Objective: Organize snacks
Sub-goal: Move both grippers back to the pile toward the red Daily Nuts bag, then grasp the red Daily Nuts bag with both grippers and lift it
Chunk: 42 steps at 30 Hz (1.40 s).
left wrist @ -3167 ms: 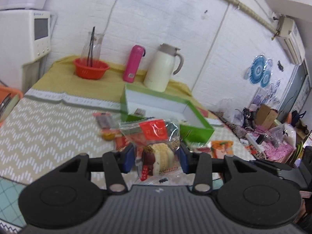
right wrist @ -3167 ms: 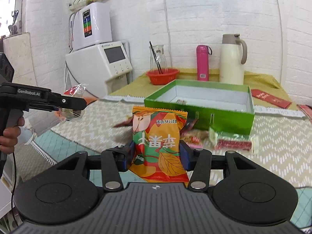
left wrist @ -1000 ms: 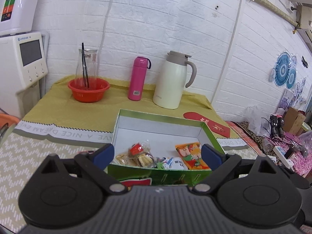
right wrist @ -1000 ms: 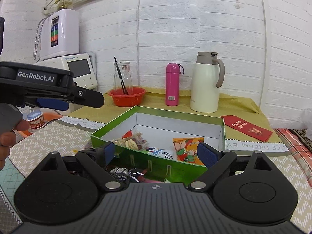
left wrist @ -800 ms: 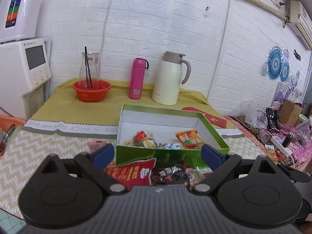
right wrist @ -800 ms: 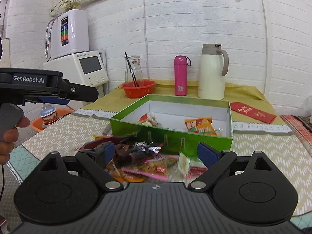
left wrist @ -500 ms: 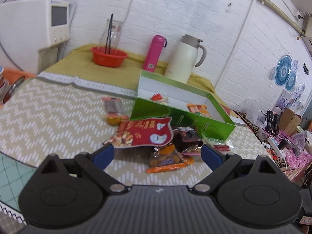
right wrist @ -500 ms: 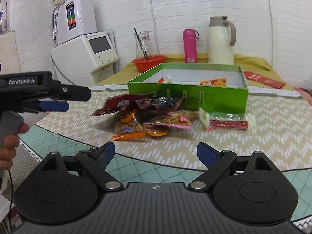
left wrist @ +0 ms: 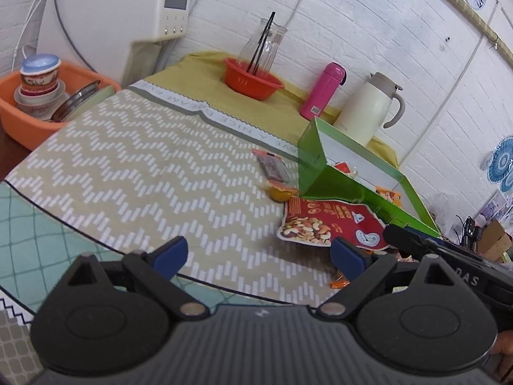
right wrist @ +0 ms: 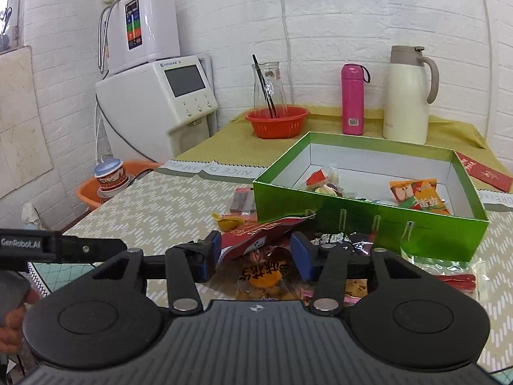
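A white thermos jug is standing upright at the back of the worktop, at about one o'clock in the right wrist view, with a pink flask just beside it toward twelve. A red bowl is sitting near eleven, with a glass carafe holding dark sticks at it. A white dispenser is standing at ten o'clock against the brick wall. An orange basin of stacked dishes is resting at the ten o'clock edge in the left wrist view. A red envelope is lying flat at two o'clock.
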Motion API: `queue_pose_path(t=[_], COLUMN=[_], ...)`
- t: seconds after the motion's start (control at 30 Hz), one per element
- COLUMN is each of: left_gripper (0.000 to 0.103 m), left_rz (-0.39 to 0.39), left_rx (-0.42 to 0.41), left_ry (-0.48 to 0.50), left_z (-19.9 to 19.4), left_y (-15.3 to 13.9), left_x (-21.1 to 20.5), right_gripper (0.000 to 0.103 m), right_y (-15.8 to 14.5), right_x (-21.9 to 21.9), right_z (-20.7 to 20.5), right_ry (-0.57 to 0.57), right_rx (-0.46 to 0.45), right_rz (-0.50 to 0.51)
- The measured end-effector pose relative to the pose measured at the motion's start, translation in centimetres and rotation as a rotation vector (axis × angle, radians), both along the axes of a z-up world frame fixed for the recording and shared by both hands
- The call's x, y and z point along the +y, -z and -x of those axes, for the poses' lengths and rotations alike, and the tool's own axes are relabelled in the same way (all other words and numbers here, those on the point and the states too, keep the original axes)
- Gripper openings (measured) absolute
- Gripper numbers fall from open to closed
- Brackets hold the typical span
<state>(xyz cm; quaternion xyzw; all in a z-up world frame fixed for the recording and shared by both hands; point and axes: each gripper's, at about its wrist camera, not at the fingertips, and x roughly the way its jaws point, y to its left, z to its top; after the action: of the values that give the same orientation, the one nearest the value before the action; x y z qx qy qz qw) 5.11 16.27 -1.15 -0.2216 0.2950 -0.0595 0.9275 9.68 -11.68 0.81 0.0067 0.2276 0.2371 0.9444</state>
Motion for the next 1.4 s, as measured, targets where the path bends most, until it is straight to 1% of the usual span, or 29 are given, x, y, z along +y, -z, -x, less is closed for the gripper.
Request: queue_pose_path(t=[0.07, 0.1, 0.13, 0.23, 0.33, 0.43, 0.47, 0.5, 0.57, 0.63, 0.7, 0.77, 0.9, 0.93, 1.0, 1.07, 1.13, 1.2, 1.23, 1.3, 1.4], left_gripper=[0.094, 0.094, 0.094, 0.094, 0.093, 0.093, 0.091, 0.082, 0.058, 0.053, 0.048, 0.044, 0.040, 0.039, 0.038, 0.037, 0.035, 0.035, 0.035, 0.035, 0.035], left_rz=[0.027, 0.055, 0.089, 0.157, 0.212, 0.227, 0.226, 0.223, 0.209, 0.213, 0.207, 0.181, 0.131, 0.122, 0.128, 0.143, 0.130, 0.108, 0.102, 0.086, 0.058], left_rx=[0.006, 0.004, 0.003, 0.039, 0.074, 0.068, 0.066, 0.069, 0.080, 0.080, 0.076, 0.071, 0.059, 0.059, 0.070, 0.087, 0.083, 0.075, 0.075, 0.072, 0.062], left_ry=[0.035, 0.061, 0.088, 0.161, 0.188, 0.192, 0.196, 0.203, 0.219, 0.225, 0.235, 0.257, 0.335, 0.351, 0.375, 0.385, 0.384, 0.387, 0.391, 0.405, 0.410], left_z=[-0.6, -1.1, -1.8, -4.5, -6.7, -7.4, -7.5, -7.5, -7.3, -6.8, -5.8, -4.4, -1.4, -0.7, 0.0, 0.2, 0.3, 0.4, 0.4, 0.5, 0.7], left_y=[0.3, 0.5, 0.8, 1.8, 2.6, 2.7, 2.6, 2.6, 2.6, 2.6, 2.4, 2.2, 2.0, 2.1, 2.7, 3.3, 3.3, 3.1, 3.0, 2.7, 2.4], left_x=[0.1, 0.1, 0.0, -0.9, -1.9, -2.5, -2.7, -2.9, -3.4, -3.6, -3.9, -4.4, -6.1, -6.5, -7.1, -7.6, -8.0, -8.4, -8.5, -8.6, -8.8], right_gripper=[0.056, 0.039, 0.031, 0.026, 0.022, 0.019, 0.019, 0.018, 0.014, 0.010, 0.010, 0.010, 0.011, 0.013, 0.014, 0.019, 0.031, 0.037, 0.043, 0.050, 0.052], right_y=[0.6, 0.8, 0.9, 1.1, 1.1, 1.2, 1.3, 1.4, 1.6, 1.8, 2.0, 2.2, 2.6, 2.9, 3.8, 4.8, 5.3, 5.2, 5.0, 4.6, 4.6], right_x=[0.5, 0.6, 0.5, 0.6, 0.4, 0.0, -0.3, -0.5, -0.9, -1.3, -1.7, -2.5, -4.3, -4.8, -5.5, -5.9, -6.0, -6.1, -6.1, -6.3, -6.6], right_z=[-0.7, -0.7, -0.6, 0.1, 0.2, 0.3, 0.3, 0.4, 0.9, 1.6, 2.5, 3.8, 6.7, 7.4, 8.3, 8.7, 8.8, 9.1, 9.1, 9.0, 8.4], right_ry=[-0.010, -0.023, -0.032, -0.027, -0.021, -0.015, -0.013, -0.014, -0.018, -0.022, -0.028, -0.037, -0.046, -0.052, -0.054, -0.056, -0.053, -0.046, -0.043, -0.033, -0.014], right_rx=[0.026, 0.039, 0.048, 0.036, 0.042, 0.046, 0.049, 0.052, 0.057, 0.058, 0.058, 0.061, 0.083, 0.092, 0.120, 0.156, 0.172, 0.154, 0.139, 0.116, 0.115], right_rz=[0.004, -0.007, -0.024, -0.010, -0.005, 0.001, -0.003, -0.011, -0.024, -0.023, -0.015, -0.012, -0.018, -0.011, 0.005, 0.014, 0.017, 0.014, 0.006, -0.009, -0.025])
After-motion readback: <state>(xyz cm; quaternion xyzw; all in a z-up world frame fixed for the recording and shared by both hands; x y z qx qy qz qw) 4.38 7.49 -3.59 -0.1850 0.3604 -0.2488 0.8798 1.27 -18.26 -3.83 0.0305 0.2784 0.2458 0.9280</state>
